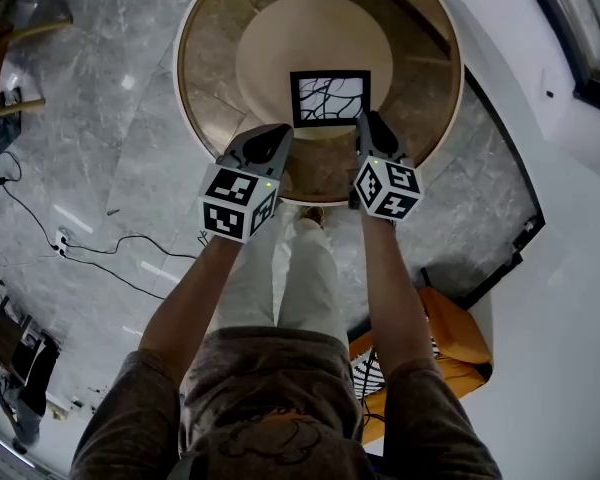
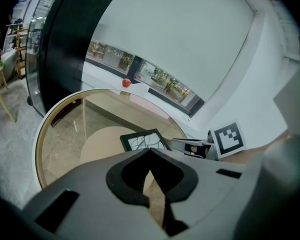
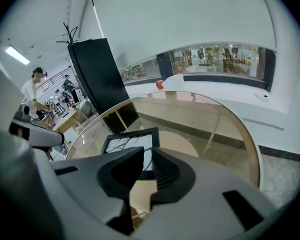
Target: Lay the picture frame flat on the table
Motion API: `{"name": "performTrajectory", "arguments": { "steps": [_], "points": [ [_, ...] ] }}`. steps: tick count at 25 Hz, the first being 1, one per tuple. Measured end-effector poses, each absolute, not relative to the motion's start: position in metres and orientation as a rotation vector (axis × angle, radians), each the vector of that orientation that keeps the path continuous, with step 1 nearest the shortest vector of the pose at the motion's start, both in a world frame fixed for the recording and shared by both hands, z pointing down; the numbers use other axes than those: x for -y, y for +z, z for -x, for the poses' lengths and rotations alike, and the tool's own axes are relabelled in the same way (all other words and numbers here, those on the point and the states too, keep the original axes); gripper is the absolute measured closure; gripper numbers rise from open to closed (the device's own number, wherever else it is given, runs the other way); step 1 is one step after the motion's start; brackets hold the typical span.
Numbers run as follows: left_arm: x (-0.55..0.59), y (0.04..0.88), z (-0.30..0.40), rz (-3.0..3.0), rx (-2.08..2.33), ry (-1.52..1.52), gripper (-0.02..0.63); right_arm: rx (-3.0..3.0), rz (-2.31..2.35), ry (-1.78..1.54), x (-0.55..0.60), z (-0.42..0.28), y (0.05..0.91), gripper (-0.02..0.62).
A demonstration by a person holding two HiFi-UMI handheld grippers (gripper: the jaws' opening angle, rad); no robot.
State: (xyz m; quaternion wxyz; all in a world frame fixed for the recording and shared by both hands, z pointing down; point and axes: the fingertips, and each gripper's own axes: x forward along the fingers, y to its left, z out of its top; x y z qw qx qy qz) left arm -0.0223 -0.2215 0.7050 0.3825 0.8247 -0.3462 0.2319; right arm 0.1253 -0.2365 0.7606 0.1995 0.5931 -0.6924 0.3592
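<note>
frame: black rectangular picture frame (image 1: pixel 330 98), seemingly propped up, on round glass table (image 1: pixel 212 88).
right gripper (image 3: pixel 146 151): jaws pinched on frame's right edge.
left gripper (image 2: pixel 150 151): closed, empty, beside frame's lower left corner.
technique: lower frame's top edge slowly; release only once flat.

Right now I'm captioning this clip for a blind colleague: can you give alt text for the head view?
Seen from above, the right gripper grips the right edge of a black picture frame on a round glass table. The left gripper, shut, sits by the frame's near left corner; grey marble floor lies below.
</note>
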Motion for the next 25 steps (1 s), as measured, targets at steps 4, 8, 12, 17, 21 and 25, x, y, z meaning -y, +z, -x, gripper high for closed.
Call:
{"name": "performTrajectory", "arguments": {
  "steps": [4, 8, 12, 17, 21, 25],
  "points": [
    [0.221, 0.681, 0.021, -2.112, 0.886, 0.578, 0.589, 1.951, -1.666, 0.998, 0.237, -0.12, 0.729, 0.574],
    [0.214, 0.644, 0.025, -2.109, 0.904, 0.565, 0.589, 1.987, -1.64, 0.995, 0.23, -0.108, 0.685, 0.577],
    [0.21, 0.605, 0.026, -2.121, 0.907, 0.555, 0.589, 2.024, -1.622, 0.982, 0.223, -0.097, 0.64, 0.576],
    [0.201, 0.552, 0.027, -2.149, 0.905, 0.532, 0.589, 2.092, -1.576, 0.941, 0.213, -0.082, 0.58, 0.577],
    [0.184, 0.508, 0.028, -2.172, 0.901, 0.504, 0.588, 2.153, -1.542, 0.928, 0.193, -0.077, 0.529, 0.576],
    [0.171, 0.464, 0.028, -2.188, 0.92, 0.453, 0.589, 2.222, -1.537, 0.915, 0.178, -0.081, 0.48, 0.576]
  ]
}}
